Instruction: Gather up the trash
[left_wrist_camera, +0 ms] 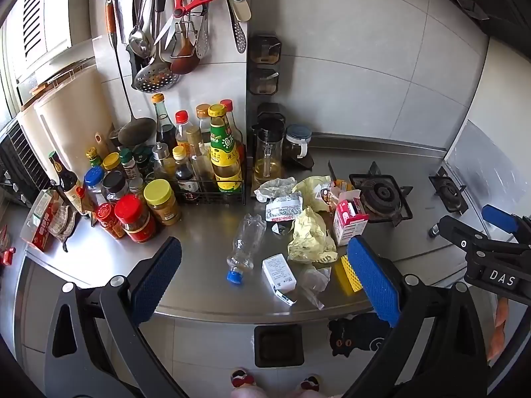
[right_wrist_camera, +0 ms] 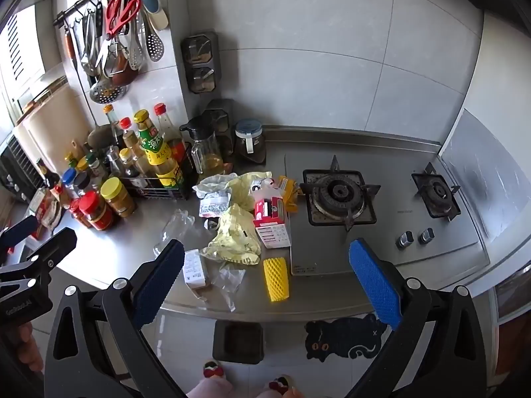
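Trash (left_wrist_camera: 310,232) litters the steel counter (left_wrist_camera: 205,232); both grippers' fingers (left_wrist_camera: 156,278) (right_wrist_camera: 371,278) spread wide, empty

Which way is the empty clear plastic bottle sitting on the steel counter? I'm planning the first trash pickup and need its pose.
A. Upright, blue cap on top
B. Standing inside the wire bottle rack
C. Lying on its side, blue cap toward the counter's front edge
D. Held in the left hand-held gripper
C: the clear plastic bottle lies flat on the counter, its blue cap toward the front edge, with nothing gripping it.
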The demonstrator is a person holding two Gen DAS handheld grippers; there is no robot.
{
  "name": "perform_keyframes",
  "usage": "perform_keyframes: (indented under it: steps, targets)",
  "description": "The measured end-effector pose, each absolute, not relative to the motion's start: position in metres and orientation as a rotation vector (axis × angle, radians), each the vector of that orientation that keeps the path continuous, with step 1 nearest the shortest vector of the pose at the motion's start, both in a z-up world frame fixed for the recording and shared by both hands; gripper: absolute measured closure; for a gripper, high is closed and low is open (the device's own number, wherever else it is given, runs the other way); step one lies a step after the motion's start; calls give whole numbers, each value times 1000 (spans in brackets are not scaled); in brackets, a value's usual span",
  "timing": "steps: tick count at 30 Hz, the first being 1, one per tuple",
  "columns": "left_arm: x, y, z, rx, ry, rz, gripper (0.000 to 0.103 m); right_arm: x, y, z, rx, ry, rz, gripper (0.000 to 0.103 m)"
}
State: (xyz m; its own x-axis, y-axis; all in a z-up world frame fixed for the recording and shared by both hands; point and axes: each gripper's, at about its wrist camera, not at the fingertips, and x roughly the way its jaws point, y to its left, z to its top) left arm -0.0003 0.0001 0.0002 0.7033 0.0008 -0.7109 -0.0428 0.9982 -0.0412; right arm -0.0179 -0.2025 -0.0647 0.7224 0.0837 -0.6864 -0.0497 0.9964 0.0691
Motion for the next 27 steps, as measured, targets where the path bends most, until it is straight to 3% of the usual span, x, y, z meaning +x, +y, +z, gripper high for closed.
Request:
perform_keyframes:
  steps: [27]
  targets:
    - [-3,0,9,-52,796,23,8,-18,-204,-62,42,756,66,3]
